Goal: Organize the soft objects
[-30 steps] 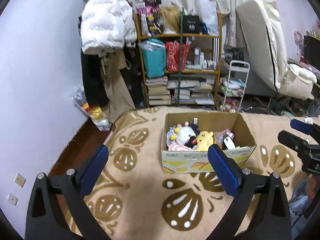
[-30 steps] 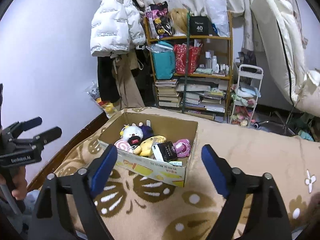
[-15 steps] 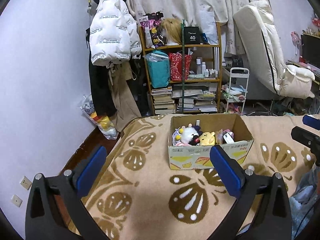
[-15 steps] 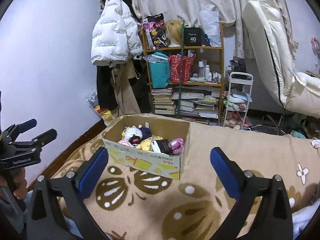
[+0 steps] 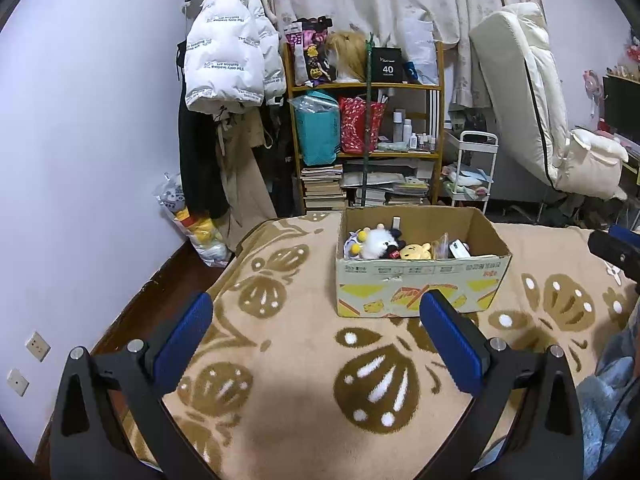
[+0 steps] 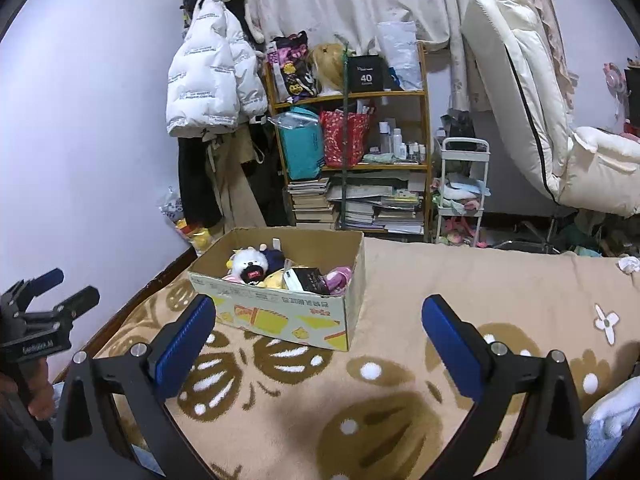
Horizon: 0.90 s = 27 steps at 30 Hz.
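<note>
Black gripper [image 5: 316, 316] frames, blue pads [image 5: 450, 340], silver screws.

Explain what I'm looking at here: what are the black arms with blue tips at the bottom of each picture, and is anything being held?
Those are hand-held grippers, one in each of a person's hands; there is no robot arm. Each carries a wide-angle camera looking forward along its two fingers, so each picture shows its own gripper at the bottom. The left wrist view shows the left gripper; the right wrist view shows the right gripper. Each also catches the other gripper at its edge. Both have their blue-padded fingers spread wide with nothing between them, so nothing is held.

Ahead, on a beige blanket with a brown pattern, sits an open cardboard box. Inside it lie soft toys, among them a white plush and a yellow plush. Behind stand a cluttered shelf and a hanging white puffer jacket.
</note>
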Motion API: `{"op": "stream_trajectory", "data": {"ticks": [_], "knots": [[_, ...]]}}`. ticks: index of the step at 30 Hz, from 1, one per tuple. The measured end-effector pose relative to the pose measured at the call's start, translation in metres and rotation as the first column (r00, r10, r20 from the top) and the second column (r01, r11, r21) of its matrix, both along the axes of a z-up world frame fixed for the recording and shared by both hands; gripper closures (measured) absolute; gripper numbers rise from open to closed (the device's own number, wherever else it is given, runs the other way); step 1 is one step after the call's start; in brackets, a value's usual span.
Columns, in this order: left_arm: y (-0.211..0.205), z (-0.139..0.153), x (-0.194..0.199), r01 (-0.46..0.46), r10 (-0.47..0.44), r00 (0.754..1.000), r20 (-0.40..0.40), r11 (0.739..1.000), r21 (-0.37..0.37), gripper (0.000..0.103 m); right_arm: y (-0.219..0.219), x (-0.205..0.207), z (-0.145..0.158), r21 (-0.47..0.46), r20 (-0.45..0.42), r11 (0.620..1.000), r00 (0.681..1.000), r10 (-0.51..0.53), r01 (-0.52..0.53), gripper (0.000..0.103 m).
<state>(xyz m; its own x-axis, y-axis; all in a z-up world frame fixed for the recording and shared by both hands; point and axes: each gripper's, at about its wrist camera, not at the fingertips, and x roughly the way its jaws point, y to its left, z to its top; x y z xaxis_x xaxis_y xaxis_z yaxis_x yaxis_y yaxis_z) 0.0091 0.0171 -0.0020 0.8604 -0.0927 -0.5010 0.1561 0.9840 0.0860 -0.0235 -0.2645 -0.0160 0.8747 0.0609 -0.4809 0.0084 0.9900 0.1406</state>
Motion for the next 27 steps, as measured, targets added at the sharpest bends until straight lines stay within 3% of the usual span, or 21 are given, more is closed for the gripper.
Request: {"op": "stream_trajectory", "data": {"ticks": [10, 27], "knots": [[-0.007, -0.008, 0.002, -0.006, 0.006, 1.0, 0.002, 0.999, 0.041, 0.001, -0.003, 0.004, -0.008, 0.01, -0.029, 1.0, 0.999, -0.021, 0.021, 0.0], [-0.003, -0.011, 0.006, -0.027, 0.027, 0.999, -0.017, 0.999, 0.026, 0.001, -0.003, 0.008, -0.012, 0.013, -0.038, 1.0, 0.999, -0.018, 0.018, 0.0]]}}
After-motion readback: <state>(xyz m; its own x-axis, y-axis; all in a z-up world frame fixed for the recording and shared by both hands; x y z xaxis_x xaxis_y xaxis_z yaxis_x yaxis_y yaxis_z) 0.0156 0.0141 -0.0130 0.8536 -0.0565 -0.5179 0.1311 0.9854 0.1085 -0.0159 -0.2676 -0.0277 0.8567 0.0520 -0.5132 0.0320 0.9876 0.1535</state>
